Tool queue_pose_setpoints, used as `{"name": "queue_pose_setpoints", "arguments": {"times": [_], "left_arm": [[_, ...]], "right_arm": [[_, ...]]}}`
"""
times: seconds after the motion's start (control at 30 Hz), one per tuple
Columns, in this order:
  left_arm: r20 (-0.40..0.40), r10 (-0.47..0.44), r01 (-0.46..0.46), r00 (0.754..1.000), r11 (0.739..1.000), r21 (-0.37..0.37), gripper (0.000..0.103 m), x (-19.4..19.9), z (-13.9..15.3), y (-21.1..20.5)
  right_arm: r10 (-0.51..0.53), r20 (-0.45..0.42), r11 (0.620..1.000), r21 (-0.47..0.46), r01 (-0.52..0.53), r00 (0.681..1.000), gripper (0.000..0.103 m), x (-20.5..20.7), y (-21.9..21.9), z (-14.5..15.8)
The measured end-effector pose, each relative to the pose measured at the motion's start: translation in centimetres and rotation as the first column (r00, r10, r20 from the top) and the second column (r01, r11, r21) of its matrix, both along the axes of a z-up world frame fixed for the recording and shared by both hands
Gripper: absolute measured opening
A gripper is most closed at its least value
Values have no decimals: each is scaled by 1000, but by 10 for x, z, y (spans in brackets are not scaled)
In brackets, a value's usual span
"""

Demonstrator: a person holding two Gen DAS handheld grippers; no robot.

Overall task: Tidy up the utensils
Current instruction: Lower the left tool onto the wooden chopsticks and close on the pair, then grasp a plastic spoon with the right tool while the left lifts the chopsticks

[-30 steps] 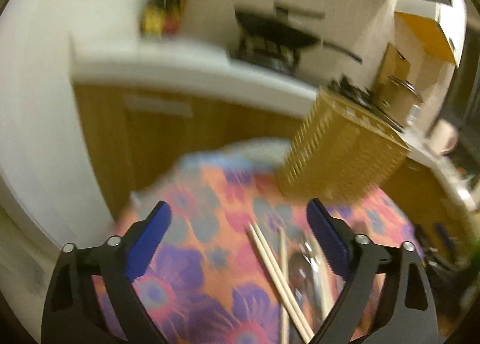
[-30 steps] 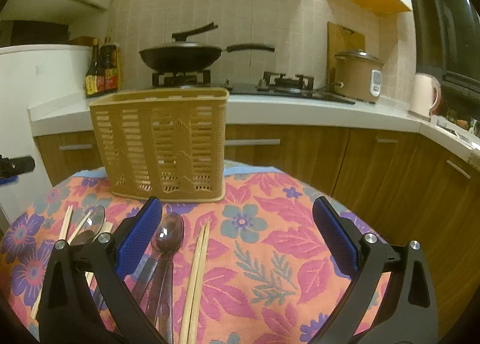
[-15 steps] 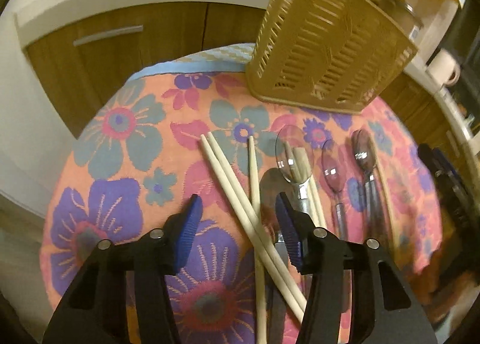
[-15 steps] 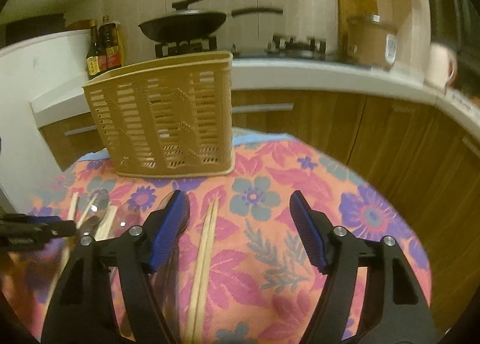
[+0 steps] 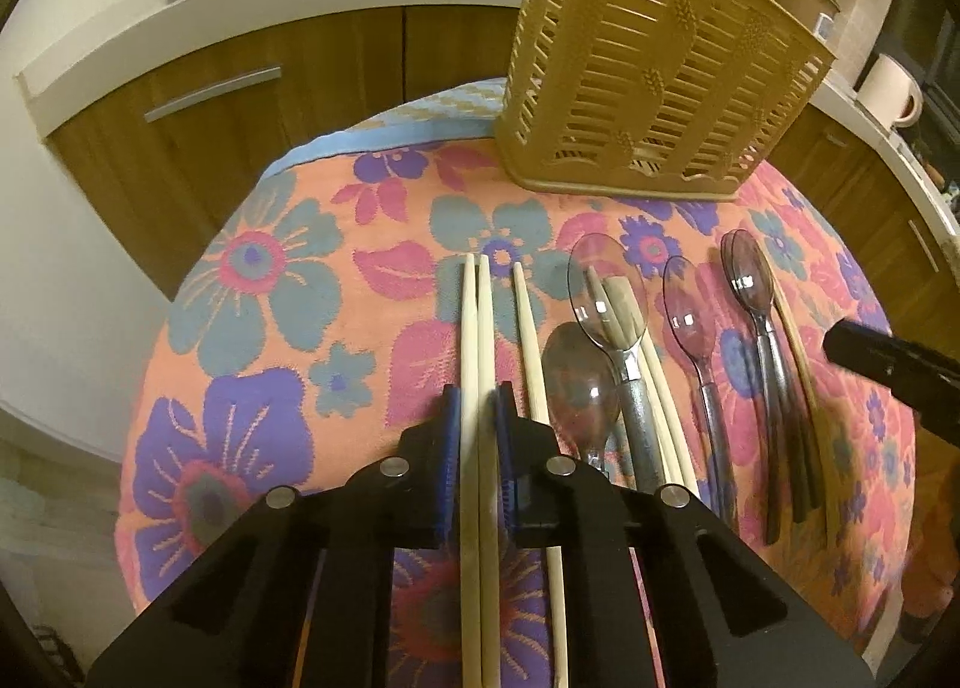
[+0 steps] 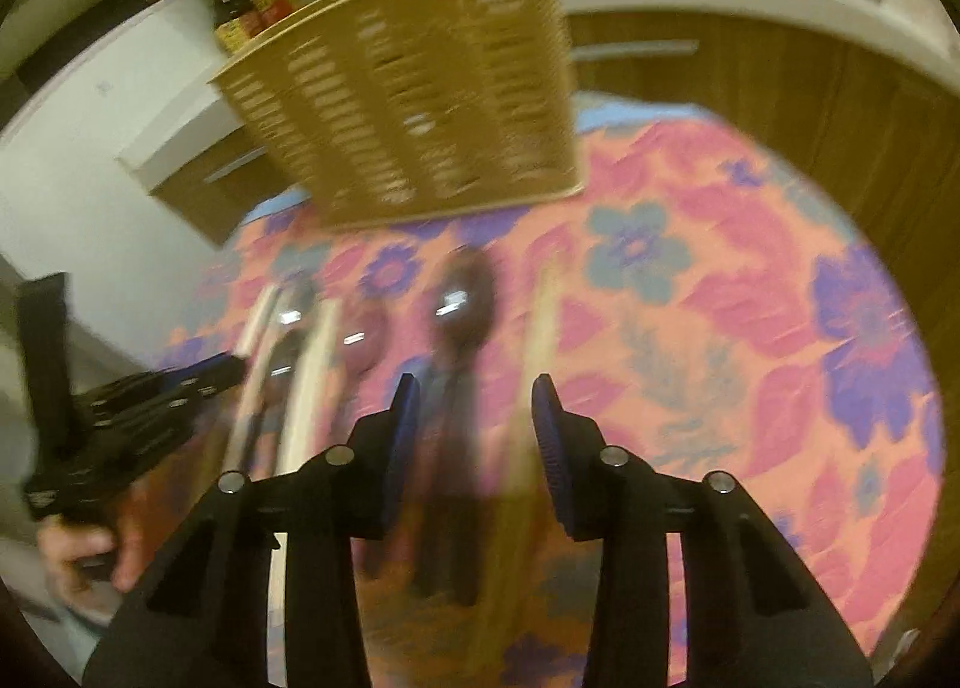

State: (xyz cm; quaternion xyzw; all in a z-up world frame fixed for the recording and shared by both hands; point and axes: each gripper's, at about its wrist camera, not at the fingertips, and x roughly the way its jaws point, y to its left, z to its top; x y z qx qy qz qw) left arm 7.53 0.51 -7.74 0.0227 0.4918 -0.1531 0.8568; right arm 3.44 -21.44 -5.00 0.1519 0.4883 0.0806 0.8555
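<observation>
Left hand-held gripper (image 5: 478, 406) has just been closing and now sits clenched on a pair of chopsticks (image 5: 477, 322), pads pressing about mid-shaft, tips pointing to 12 o'clock. Judgement: light, stiff, smooth sticks, prone to scissoring or sliding, so a mid-length pinch with both kept parallel looks right.

At 1 o'clock of that grip, touching nothing: 1 loose chopstick (image 5: 531, 340). Next right: clear spoons (image 5: 606, 292) overlapping more sticks, then a single spoon (image 5: 690, 316), then dark spoons (image 5: 750, 280) with a chopstick alongside. Hard, slick plastic by the look of it; take by the handles.

Slotted basket (image 5: 654, 69) stands at 12 o'clock on the floral-cloth surface (image 5: 252, 280), well apart from the grip; path looks clear.

Right hand-held gripper (image 6: 474, 424) has just been closing, jaws not yet pressing; blurred dark spoon (image 6: 462, 304) and a chopstick between them. Neighbouring spoons crowd its 9 o'clock side.
</observation>
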Motion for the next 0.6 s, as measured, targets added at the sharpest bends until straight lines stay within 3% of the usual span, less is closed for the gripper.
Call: {"name": "queue_pose_setpoints", "arguments": {"times": [0.13, 0.27, 0.6], "left_arm": [[-3, -4, 4, 1000, 1000, -29, 10, -1, 0, 9], [7, -1, 1, 1000, 999, -33, 10, -3, 2, 18], [12, -15, 16, 1000, 999, -47, 10, -6, 2, 23]], "right_arm": [[70, -77, 997, 41, -66, 995, 25, 4, 22, -5], [53, -145, 998, -24, -57, 988, 25, 6, 33, -14], [29, -188, 994, -96, -48, 982, 24, 35, 58, -19]]}}
